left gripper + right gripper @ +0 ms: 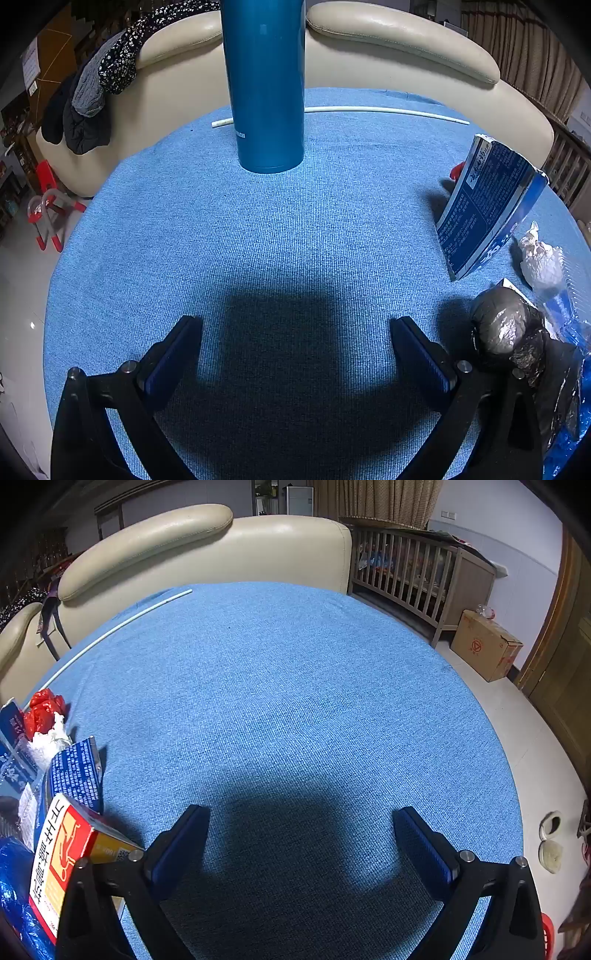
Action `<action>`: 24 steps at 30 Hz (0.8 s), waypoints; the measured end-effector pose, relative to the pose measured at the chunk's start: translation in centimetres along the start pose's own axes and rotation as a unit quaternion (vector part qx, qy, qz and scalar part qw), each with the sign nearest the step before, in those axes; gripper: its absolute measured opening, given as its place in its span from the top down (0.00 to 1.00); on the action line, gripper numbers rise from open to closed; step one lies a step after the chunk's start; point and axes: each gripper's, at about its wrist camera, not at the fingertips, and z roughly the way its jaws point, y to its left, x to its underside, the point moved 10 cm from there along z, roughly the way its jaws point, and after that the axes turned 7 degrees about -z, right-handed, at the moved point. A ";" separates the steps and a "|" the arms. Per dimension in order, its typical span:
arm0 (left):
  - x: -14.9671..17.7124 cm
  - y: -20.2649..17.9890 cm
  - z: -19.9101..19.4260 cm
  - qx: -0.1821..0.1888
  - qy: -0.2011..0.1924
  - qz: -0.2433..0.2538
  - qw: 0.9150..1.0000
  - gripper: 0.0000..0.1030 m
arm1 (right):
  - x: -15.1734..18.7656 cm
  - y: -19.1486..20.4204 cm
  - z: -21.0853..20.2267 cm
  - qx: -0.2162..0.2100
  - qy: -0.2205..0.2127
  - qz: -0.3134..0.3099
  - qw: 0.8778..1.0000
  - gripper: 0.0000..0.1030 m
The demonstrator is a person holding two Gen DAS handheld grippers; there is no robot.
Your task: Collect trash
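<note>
My left gripper [295, 332] is open and empty above the blue cloth table [258, 240]. To its right lie a black crumpled bag [506, 328], a flattened blue carton [484, 206], a white crumpled tissue [541, 258] and blue plastic wrap [576, 332]. My right gripper [301, 823] is open and empty over the table [295, 701]. To its left sit a red-and-yellow box [62, 853], a blue carton [75, 775], a red crumpled wrapper [42, 710], a white tissue [48, 740] and blue plastic [14, 878].
A tall teal bottle [266, 85] stands at the table's far side. A white tube [388, 110] lies along the far edge, also in the right wrist view [110, 629]. A cream sofa [221, 550] is behind; a wooden crib [417, 576] and cardboard box [484, 646] are right.
</note>
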 end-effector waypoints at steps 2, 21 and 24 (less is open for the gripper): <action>0.0 0.0 0.0 0.000 0.000 0.000 1.000 0.00 | 0.0 0.0 0.0 0.000 0.000 0.000 1.000 0.00; 0.6 1.5 -6.7 0.034 -0.036 0.001 0.999 0.00 | -1.7 -0.9 -6.5 -0.016 -0.058 0.002 0.998 0.00; 1.1 1.3 -8.8 0.046 -0.046 0.005 0.998 0.00 | -1.1 0.0 -10.8 -0.043 -0.079 -0.016 0.996 0.00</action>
